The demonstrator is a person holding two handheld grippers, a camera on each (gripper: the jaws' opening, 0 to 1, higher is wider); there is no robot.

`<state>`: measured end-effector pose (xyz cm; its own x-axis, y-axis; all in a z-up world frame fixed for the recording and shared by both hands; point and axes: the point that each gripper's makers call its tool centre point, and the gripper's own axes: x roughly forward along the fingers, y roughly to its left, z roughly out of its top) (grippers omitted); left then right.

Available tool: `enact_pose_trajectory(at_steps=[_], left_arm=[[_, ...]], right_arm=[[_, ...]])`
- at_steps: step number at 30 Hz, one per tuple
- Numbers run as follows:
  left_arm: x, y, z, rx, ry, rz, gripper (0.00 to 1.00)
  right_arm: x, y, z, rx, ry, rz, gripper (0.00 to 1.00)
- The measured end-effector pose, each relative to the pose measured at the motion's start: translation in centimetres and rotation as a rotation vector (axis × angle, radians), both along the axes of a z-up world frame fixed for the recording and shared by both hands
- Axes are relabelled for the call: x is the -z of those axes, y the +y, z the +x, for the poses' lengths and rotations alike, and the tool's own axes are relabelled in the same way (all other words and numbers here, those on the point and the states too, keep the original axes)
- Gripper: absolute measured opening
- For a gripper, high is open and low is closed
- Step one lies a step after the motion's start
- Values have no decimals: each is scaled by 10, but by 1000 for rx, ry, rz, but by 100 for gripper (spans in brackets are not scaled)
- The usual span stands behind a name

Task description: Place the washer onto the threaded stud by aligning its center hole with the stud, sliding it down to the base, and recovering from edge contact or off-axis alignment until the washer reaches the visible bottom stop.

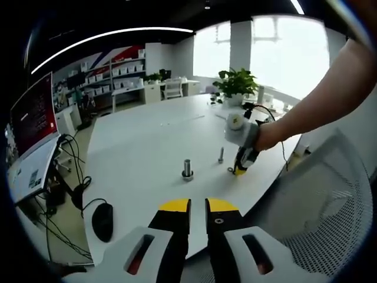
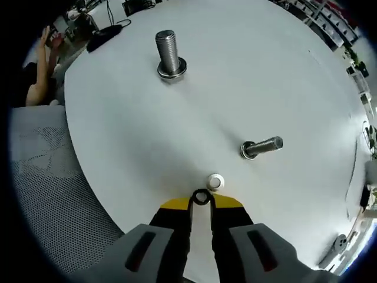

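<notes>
In the right gripper view my right gripper [image 2: 201, 199] is pinching a small dark washer [image 2: 201, 196] between the yellow tips; the jaws are nearly together and clamped on its edge, so the ring is standing up right at the tip ends. Just ahead of the tips and a bit to the right, a second, pale washer [image 2: 215, 182] is lying flat on the white table [image 2: 283, 76]. Further ahead and to the right of the jaws a small bolt [image 2: 262, 147] is standing on its head. Far ahead, slightly to the left of the jaw line, the big threaded stud [image 2: 168, 54] is standing upright on its wide base, well apart from the held washer.

In the left gripper view my left gripper [image 1: 198, 204] is hanging over the table edge w/ nothing between the jaws, which are apart by a narrow gap. Ahead of them the stud [image 1: 187, 169] is standing. To the right of the jaw line, the right gripper [image 1: 240, 170] is pointing down at the table, held by a hand [image 1: 268, 134]. A mouse [image 1: 102, 220] is lying to the left of the jaws, and a mesh chair [image 1: 330, 206] is on the right.
</notes>
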<state>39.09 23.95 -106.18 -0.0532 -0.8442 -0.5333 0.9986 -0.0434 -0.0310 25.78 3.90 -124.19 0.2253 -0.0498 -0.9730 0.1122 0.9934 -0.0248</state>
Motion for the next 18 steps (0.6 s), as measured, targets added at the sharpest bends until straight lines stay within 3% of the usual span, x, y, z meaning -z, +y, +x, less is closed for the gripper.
enact_pose_trajectory(at_steps=[8,11,12,13,15,16,18], left_arm=[[4,0,-2,13,-4,22,7],[2,0,-2,9,-2,21,7],[2,0,-2,8,0,21,7],[3,0,-1,8,0,20,7],[3,0,-2,9,0,18,7],[3,0,-2,8,2,18,7],[2,0,-2,5,-1,17,7]], right_arm=[[-3,3,0,22,-22,-9,13],[-7,9,-2,51,-61,-11,13],[-1,-1,0,59,-73,-4,12],[0,-6,-4,47,-40,-21,3],[-11,1,2,52,-83,-1,3],[-10,8,1,58,-84,11,3],[-1,-1,2,58,-74,26,3]])
